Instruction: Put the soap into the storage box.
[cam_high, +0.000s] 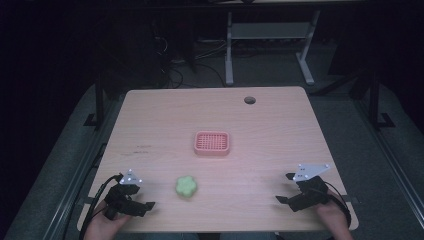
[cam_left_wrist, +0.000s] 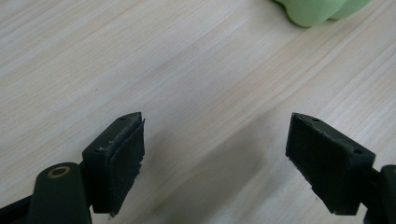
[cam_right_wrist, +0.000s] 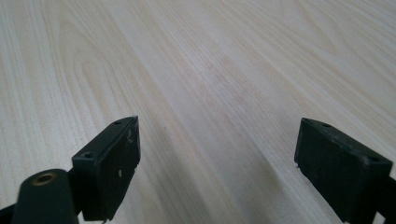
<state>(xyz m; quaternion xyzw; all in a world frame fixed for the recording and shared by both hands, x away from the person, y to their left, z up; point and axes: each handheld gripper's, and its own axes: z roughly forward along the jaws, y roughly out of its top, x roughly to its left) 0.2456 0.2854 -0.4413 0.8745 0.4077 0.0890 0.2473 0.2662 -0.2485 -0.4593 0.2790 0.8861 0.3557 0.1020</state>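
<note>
A pale green, flower-shaped lump (cam_high: 186, 186) lies near the table's front, left of centre; its lower edge (cam_left_wrist: 322, 10) peeks in at the top of the left gripper view. A pink slotted tray (cam_high: 212, 142) sits in the middle of the wooden table (cam_high: 270, 130). My left gripper (cam_high: 141, 198) rests at the front left corner, jaws wide apart over bare wood (cam_left_wrist: 215, 154), a short way left of the green lump. At the front right, my right gripper (cam_high: 286, 188) is likewise open with nothing between its jaws (cam_right_wrist: 217, 163).
A round cable hole (cam_high: 249, 100) is set near the table's far edge. Beyond the table, a white desk frame (cam_high: 229, 50) stands on dark carpet with cables (cam_high: 175, 70). A person's hands hold both grippers at the front edge.
</note>
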